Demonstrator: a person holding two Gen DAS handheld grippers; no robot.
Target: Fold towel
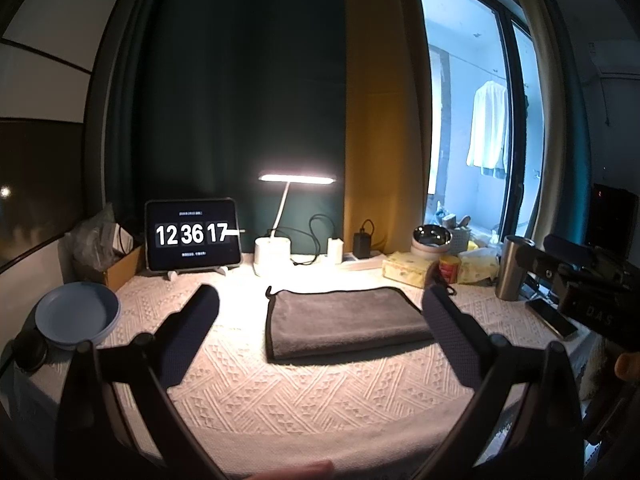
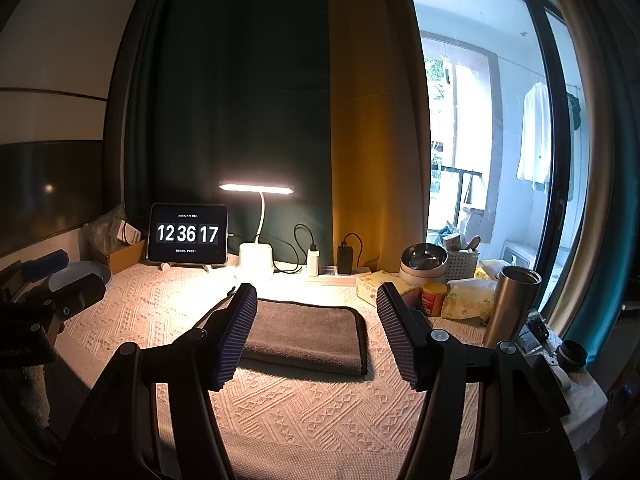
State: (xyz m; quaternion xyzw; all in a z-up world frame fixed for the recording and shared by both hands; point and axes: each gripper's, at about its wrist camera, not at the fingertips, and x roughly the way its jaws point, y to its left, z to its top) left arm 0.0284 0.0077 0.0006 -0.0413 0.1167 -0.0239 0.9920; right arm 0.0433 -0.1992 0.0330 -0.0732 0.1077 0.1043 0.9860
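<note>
Left wrist view first: the grey towel lies folded into a neat rectangle on the white patterned tablecloth, squarely in front of the lit desk lamp. The left gripper hovers on the near side of the towel, fingers spread wide with nothing between them, one tip to the towel's left, the other over its right edge. Left of the lamp stands the tablet clock reading 12 36 17, and further left of that sits a blue plate at the table's corner. Right of the lamp there's a steel tumbler, and beyond it the right gripper's body pokes in at the frame edge.

Over to the right wrist view: the same towel lies flat in front of the lamp, dark trim showing along its right edge. The right gripper is also parted wide and empty, its ribbed fingers framing the towel, the left one overlapping the towel's left end in this view. The tablet clock sits just left of the lamp; the tumbler stands well to its right, beside a red can.
</note>
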